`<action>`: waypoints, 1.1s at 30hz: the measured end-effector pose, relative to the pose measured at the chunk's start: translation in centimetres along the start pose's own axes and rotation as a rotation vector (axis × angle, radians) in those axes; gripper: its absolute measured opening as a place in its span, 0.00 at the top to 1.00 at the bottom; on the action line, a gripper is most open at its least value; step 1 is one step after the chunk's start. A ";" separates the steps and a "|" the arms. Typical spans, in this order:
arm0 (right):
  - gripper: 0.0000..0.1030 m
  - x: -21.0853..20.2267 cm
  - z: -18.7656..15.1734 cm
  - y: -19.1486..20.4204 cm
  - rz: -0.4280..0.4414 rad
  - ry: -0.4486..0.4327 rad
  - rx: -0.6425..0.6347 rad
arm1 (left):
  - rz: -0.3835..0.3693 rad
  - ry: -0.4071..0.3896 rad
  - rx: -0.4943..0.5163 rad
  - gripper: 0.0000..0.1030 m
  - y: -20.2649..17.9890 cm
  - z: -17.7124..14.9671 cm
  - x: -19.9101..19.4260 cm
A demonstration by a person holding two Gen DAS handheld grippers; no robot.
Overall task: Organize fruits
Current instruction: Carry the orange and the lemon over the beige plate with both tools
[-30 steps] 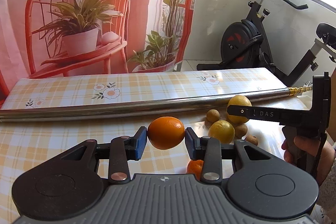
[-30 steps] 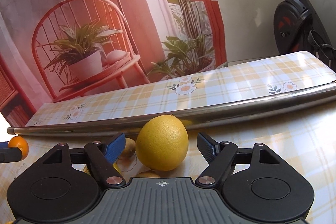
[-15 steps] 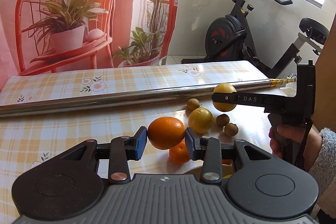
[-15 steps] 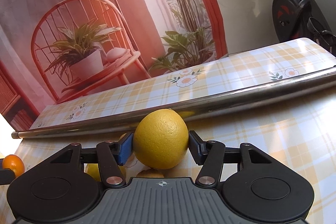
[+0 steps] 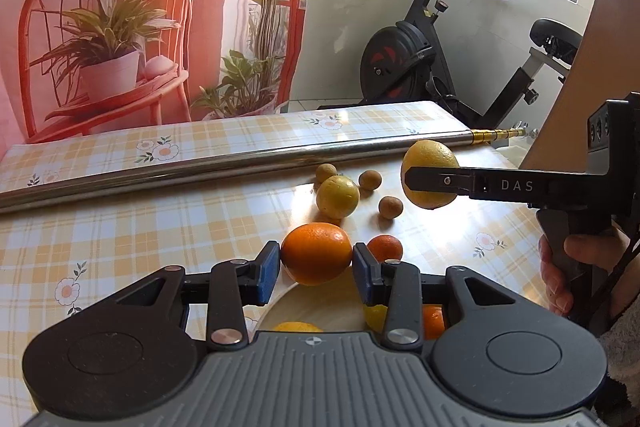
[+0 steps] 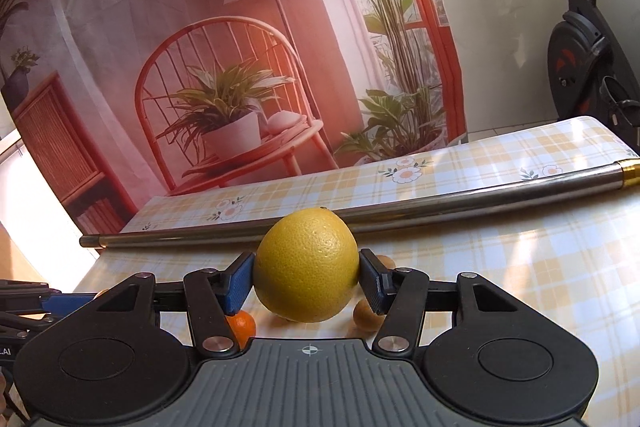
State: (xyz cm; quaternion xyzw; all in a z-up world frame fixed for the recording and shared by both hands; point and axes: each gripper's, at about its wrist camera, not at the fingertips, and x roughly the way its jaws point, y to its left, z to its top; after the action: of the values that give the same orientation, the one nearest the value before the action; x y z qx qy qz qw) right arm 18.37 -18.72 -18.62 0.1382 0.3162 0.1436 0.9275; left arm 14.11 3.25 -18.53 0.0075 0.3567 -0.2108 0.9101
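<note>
My left gripper [image 5: 315, 263] is shut on an orange [image 5: 316, 253], held above a pale plate [image 5: 316, 307] whose rim shows below the jaws; several fruits lie in the plate. My right gripper [image 6: 306, 281] is shut on a large yellow lemon [image 6: 306, 265], lifted off the table; in the left wrist view the same lemon [image 5: 429, 163] hangs in the air on the right gripper's finger [image 5: 440, 181], held by a hand [image 5: 560, 267]. A second lemon [image 5: 337, 197], a small mandarin [image 5: 385, 247] and brown kiwis [image 5: 388, 206] lie on the checked tablecloth.
A long steel pole [image 5: 224, 167] lies across the table behind the fruit. An exercise bike [image 5: 420, 59] stands beyond the table's far right corner. A printed backdrop [image 6: 240, 47] hangs behind. A mandarin [image 6: 242, 327] and a kiwi [image 6: 366, 313] lie under the right gripper.
The right gripper's jaws closed on the lemon and lifted it off the table. The left gripper carried the orange back toward me, over the plate.
</note>
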 end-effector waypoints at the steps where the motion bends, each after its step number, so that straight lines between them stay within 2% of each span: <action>1: 0.49 -0.5 -0.3 0.3 0.003 0.006 0.000 | -0.009 0.002 0.005 0.60 0.0 -0.2 -0.1; 5: 0.49 -2.8 -2.1 1.4 0.024 0.023 0.027 | -0.018 0.004 0.029 0.60 -0.3 -0.8 -0.5; 14: 0.49 -6.2 -5.8 3.4 0.055 0.094 0.021 | -0.050 0.016 0.014 0.60 -0.3 -1.1 -0.7; 23: 0.49 -6.6 -7.3 6.3 0.071 0.202 -0.067 | -0.060 0.043 -0.002 0.60 0.4 -1.2 0.2; 33: 0.49 -6.3 -9.2 7.2 0.052 0.322 -0.075 | -0.070 0.052 0.004 0.60 0.3 -1.9 0.1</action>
State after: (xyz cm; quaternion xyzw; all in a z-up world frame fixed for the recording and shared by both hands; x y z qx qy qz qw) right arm 6.54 -12.74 -19.74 0.0871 0.4513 0.1997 0.8654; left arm 13.13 3.80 -20.06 0.0025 0.3797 -0.2429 0.8927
